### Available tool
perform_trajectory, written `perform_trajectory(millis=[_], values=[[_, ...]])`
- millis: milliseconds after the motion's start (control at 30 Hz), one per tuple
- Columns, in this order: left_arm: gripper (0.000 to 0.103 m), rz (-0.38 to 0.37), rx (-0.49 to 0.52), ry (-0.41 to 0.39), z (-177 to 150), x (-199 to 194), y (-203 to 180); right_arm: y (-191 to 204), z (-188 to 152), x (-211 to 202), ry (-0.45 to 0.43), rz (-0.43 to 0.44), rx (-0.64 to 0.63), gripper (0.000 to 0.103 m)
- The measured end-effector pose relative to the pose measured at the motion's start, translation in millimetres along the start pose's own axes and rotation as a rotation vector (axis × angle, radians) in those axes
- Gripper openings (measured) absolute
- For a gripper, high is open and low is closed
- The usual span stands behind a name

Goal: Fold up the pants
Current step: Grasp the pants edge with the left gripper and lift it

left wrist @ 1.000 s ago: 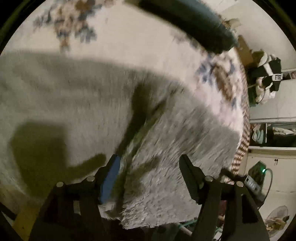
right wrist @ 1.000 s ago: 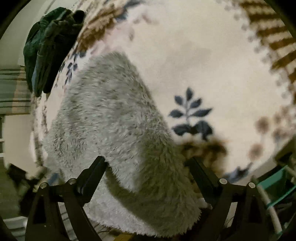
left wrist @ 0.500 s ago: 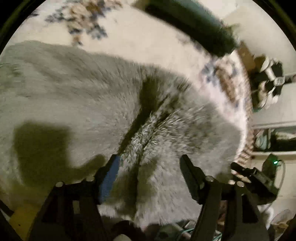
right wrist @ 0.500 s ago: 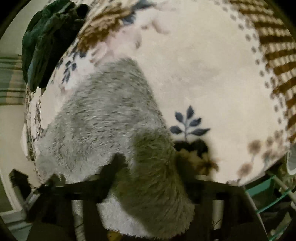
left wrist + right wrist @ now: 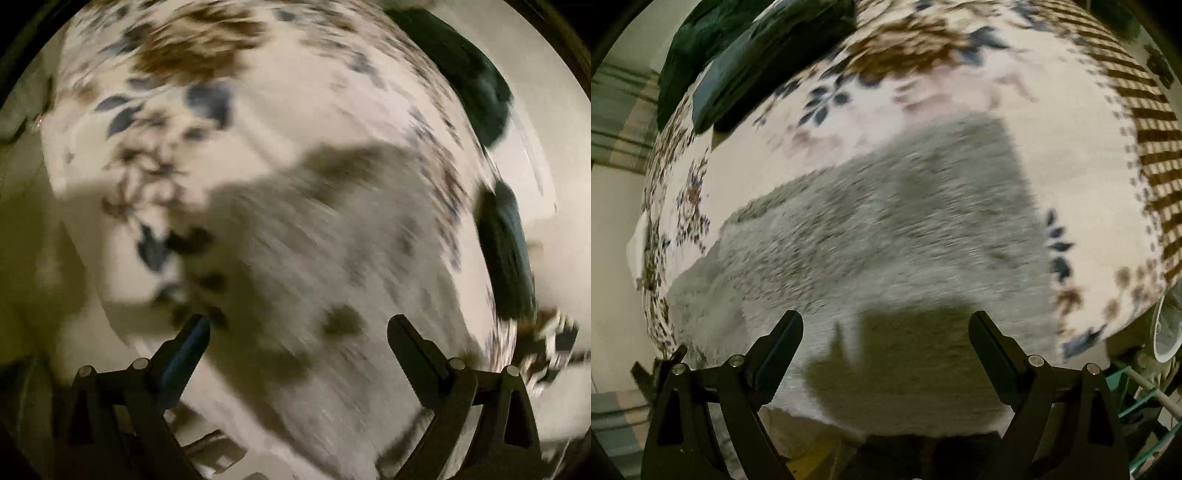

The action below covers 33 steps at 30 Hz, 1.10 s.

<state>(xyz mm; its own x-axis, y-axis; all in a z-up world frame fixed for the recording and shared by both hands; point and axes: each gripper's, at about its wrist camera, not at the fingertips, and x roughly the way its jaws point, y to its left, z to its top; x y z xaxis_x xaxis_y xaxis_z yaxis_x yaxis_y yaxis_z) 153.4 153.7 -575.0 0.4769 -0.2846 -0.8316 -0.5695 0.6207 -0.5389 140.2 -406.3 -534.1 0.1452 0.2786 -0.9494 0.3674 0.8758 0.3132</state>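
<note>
Fluffy grey pants [image 5: 886,236] lie flat on a floral blanket [image 5: 1071,118], spread from lower left to upper right in the right wrist view. My right gripper [image 5: 886,332] hangs above their near edge, jaws opening wide, nothing between them; its shadow falls on the fabric. In the left wrist view the picture is heavily blurred by motion: the grey pants [image 5: 332,266] fill the middle, and my left gripper [image 5: 297,334] hovers over them with jaws opening wide and nothing held.
Dark green folded clothing [image 5: 757,55] rests on the blanket's far left corner, also seen as dark green clothing [image 5: 469,70] at upper right. The blanket's brown striped border [image 5: 1152,140] marks its right edge. A teal rack [image 5: 1137,391] stands below right.
Both grippers let go of the grey pants and their jaws widened. The left swung sideways and rolled, blurring its view. The right rose, so more of the laid-out pants shows.
</note>
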Motion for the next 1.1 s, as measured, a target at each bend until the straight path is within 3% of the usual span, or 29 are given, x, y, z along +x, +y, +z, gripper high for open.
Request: perform_trajectory(millis=[100, 200, 233, 267, 300, 333, 367, 567, 733, 867, 1033, 1100], values=[[0.097, -0.031, -0.053, -0.029, 17.6, 17.3, 15.0, 15.8, -0.6, 12.9, 0.018, -0.003, -0.023, 0.093], [0.097, -0.032, -0.013, -0.085, 24.9, 25.4, 0.0, 27.1, -1.3, 22.4, 0.026, -0.017, -0.048, 0.093], [0.09, -0.042, 0.008, -0.099, 26.6, 26.5, -3.3, 29.6, -1.0, 25.1, 0.031, -0.022, -0.05, 0.093], [0.056, -0.069, 0.032, -0.122, 27.5, 25.6, -10.2, 31.1, -1.9, 27.6, 0.035, -0.021, -0.051, 0.093], [0.039, -0.072, 0.047, -0.12, 27.3, 26.1, -14.9, 31.3, -2.3, 28.7, 0.036, -0.024, -0.053, 0.093], [0.029, -0.074, 0.068, -0.119, 26.2, 26.9, -21.6, 31.3, -2.9, 29.9, 0.035, -0.029, -0.056, 0.093], [0.025, -0.102, 0.092, -0.149, 23.4, 20.0, -29.5, 30.9, -3.7, 30.9, 0.033, -0.029, -0.058, 0.093], [0.022, -0.232, 0.239, -0.255, 1.6, -53.3, -88.0, 13.3, -7.3, 22.5, 0.011, 0.005, -0.032, 0.093], [0.022, -0.359, 0.444, -0.256, -53.6, -125.0, -173.3, -18.5, -11.9, 1.5, -0.025, 0.06, 0.015, 0.093], [0.022, -0.46, 0.592, -0.159, -124.2, -141.2, -251.3, -59.1, -16.7, -22.1, -0.062, 0.094, 0.086, 0.093], [0.022, -0.5, 0.744, 0.026, -225.4, -108.8, -324.7, -124.0, -26.3, -51.8, -0.107, 0.091, 0.188, 0.093], [0.022, -0.484, 0.809, 0.073, -264.3, -90.1, -345.1, -154.7, -32.3, -62.6, -0.121, 0.078, 0.23, 0.093]])
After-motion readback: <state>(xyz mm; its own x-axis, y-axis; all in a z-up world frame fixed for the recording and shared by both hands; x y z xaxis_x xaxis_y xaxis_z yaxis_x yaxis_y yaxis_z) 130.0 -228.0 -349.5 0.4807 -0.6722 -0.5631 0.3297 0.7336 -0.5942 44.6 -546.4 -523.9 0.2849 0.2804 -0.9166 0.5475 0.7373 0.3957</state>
